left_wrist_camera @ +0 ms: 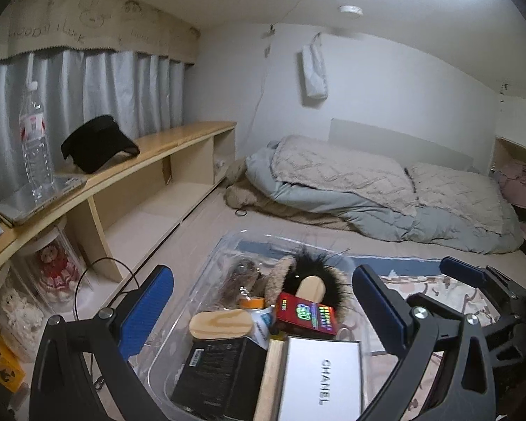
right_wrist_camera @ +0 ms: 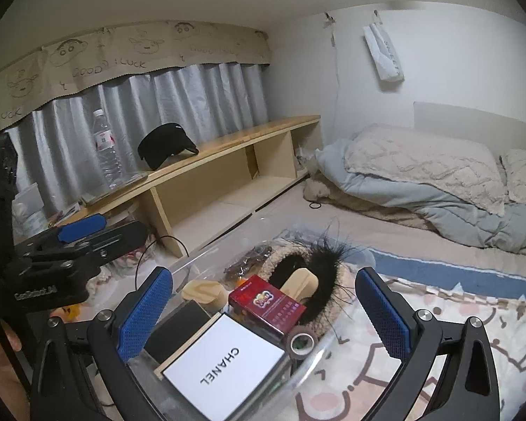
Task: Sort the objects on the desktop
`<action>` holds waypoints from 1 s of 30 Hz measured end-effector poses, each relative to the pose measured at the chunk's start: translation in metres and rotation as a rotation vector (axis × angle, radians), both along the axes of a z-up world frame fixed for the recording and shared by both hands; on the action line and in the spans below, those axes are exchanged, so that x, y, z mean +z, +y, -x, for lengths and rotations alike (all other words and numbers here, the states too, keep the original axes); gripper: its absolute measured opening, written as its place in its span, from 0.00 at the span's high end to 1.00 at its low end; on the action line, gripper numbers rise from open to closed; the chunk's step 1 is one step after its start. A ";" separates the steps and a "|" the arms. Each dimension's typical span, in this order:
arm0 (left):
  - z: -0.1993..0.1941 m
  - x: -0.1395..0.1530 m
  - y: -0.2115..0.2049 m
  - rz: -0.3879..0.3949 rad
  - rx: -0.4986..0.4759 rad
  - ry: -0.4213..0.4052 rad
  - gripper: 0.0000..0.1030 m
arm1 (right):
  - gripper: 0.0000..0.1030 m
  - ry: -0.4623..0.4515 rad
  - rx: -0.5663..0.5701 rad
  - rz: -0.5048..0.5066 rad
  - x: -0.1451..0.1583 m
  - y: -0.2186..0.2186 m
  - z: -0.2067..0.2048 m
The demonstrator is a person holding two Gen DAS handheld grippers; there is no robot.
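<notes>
I find the task's things gathered in a clear plastic bin [left_wrist_camera: 207,280] that sits on the bed, near its foot edge and beside the patterned blanket [right_wrist_camera: 438,333]. Nearest me in the bin lies a white CHANEL box [right_wrist_camera: 224,368], flat, label up. Against its far edge rests a red card box [right_wrist_camera: 266,307]; a roll of tape [right_wrist_camera: 301,343] stands just beside both, close to the bin's right wall. A black box [left_wrist_camera: 221,368] lies along the left side, with a round wooden block [left_wrist_camera: 221,324] on it. A black furry headband [right_wrist_camera: 319,266] curls over the far contents, and a wooden piece [right_wrist_camera: 299,282] pokes up through it. The pile is loose and overlapping, so I judge nothing is sorted yet.

The left gripper [left_wrist_camera: 263,312] hangs over the bin with its blue pads spread wide, holding nothing. The right gripper [right_wrist_camera: 264,319] hangs likewise, fingers wide apart and empty, straddling the white box. I judge both are poised to pick.

Along the bed's left edge runs a wooden shelf [right_wrist_camera: 228,147] carrying a water bottle [right_wrist_camera: 105,147] and a black visor [right_wrist_camera: 166,145], well apart from the bin. A folded quilt [right_wrist_camera: 420,175] lies at the head. The headband's stray fibres and the bin's walls may hinder a clean grasp.
</notes>
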State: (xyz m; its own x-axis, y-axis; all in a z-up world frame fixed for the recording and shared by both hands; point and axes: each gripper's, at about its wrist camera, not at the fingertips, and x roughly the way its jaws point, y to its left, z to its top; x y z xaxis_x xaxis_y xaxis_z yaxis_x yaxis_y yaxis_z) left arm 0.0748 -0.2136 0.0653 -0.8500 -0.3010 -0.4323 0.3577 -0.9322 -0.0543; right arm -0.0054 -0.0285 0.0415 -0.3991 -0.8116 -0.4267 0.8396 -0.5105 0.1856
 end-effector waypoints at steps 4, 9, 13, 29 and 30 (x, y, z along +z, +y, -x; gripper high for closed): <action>-0.013 0.004 0.017 0.018 -0.019 0.017 0.00 | 0.00 0.019 -0.007 -0.004 0.006 0.015 -0.005; -0.027 0.004 0.034 0.028 -0.042 0.030 0.00 | 0.00 0.045 -0.013 -0.002 0.009 0.035 -0.013; -0.037 0.000 0.046 0.036 -0.054 0.036 0.00 | 0.00 0.062 -0.017 0.000 0.008 0.050 -0.019; -0.061 -0.028 0.081 0.017 -0.096 0.039 0.00 | 0.00 0.084 -0.037 0.003 -0.017 0.108 -0.031; -0.062 -0.030 0.083 0.016 -0.100 0.037 0.00 | 0.00 0.085 -0.039 0.002 -0.019 0.112 -0.032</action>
State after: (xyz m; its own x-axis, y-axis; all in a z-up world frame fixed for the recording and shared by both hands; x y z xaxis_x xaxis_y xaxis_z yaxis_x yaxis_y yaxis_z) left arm 0.1363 -0.1308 0.0353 -0.8914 -0.2208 -0.3958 0.2613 -0.9639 -0.0508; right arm 0.0264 0.0831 0.0221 -0.4653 -0.7953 -0.3885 0.8319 -0.5429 0.1152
